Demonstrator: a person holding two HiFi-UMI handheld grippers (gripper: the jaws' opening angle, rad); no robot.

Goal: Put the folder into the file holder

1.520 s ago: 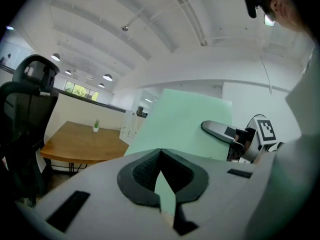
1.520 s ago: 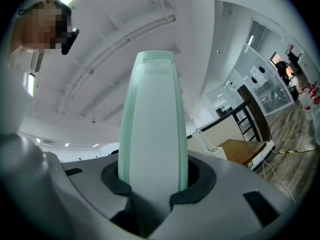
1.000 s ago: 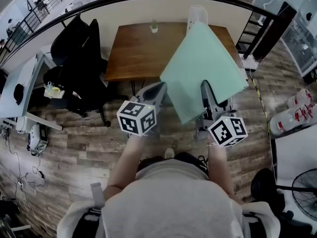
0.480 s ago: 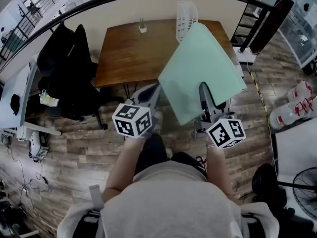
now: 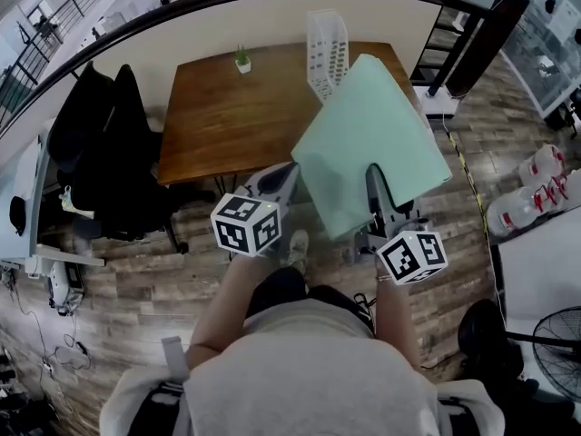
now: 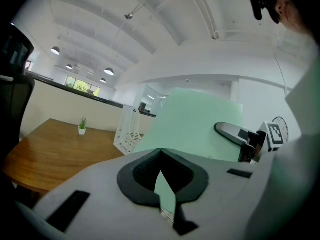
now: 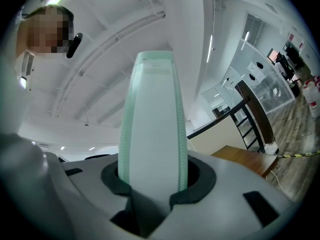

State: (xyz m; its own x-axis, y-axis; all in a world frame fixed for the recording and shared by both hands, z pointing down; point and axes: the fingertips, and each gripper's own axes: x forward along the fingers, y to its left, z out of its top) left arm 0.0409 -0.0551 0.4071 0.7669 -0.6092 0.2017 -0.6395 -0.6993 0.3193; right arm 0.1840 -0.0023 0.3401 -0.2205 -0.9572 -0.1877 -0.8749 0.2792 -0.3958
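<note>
Left gripper point(image 5: 283, 176) and right gripper point(image 5: 378, 178) both pinch folder point(image 5: 372, 139), airborne near holder point(image 5: 327, 48); insertion not yet done.

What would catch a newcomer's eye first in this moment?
The large mint-green folder stands out first. It is held up in front of the person by the left gripper and the right gripper, both clamped on its near end. Beyond it, a white mesh file holder stands at the far edge of the wooden table.

Head view steeply down; both gripper views close along jaws; shared folder point(image 5: 372, 139).
</note>
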